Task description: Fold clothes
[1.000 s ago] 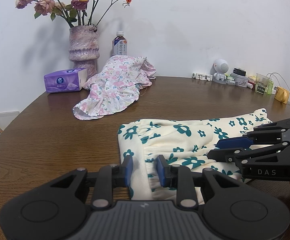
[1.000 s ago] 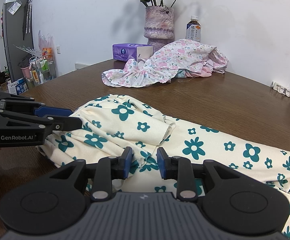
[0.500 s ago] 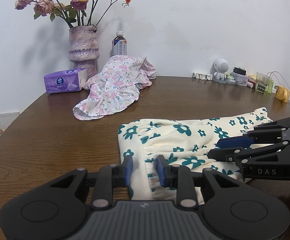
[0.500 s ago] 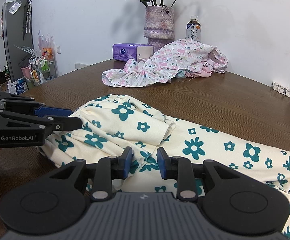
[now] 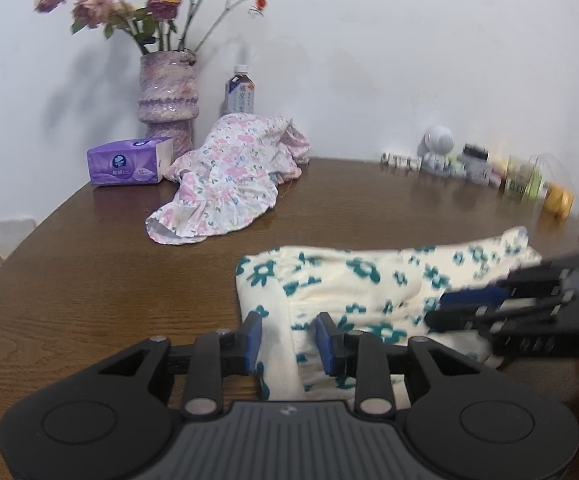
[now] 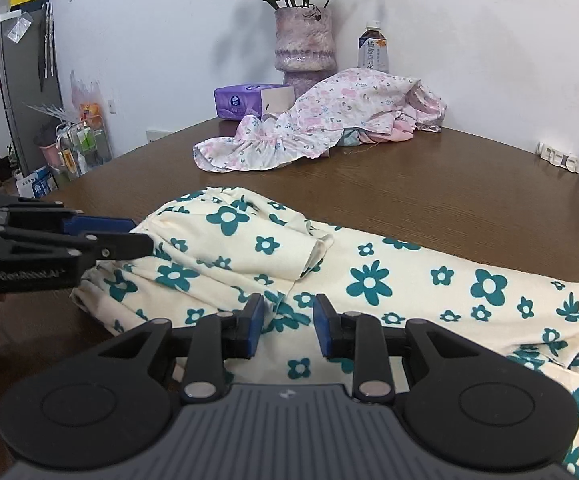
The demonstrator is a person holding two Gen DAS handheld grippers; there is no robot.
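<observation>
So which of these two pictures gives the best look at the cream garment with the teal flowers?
The right wrist view. There the cream garment is sharp and spreads across the table, its folded-over flap and flower print clear. In the left wrist view the same garment is motion-blurred, seen end on, and partly hidden behind the other tool.

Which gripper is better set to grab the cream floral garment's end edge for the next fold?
Left, probably. The left gripper straddles the end edge of the cream floral garment, jaws opening, fabric between them. The right gripper sits over the middle of the cloth, away from that edge.
</observation>
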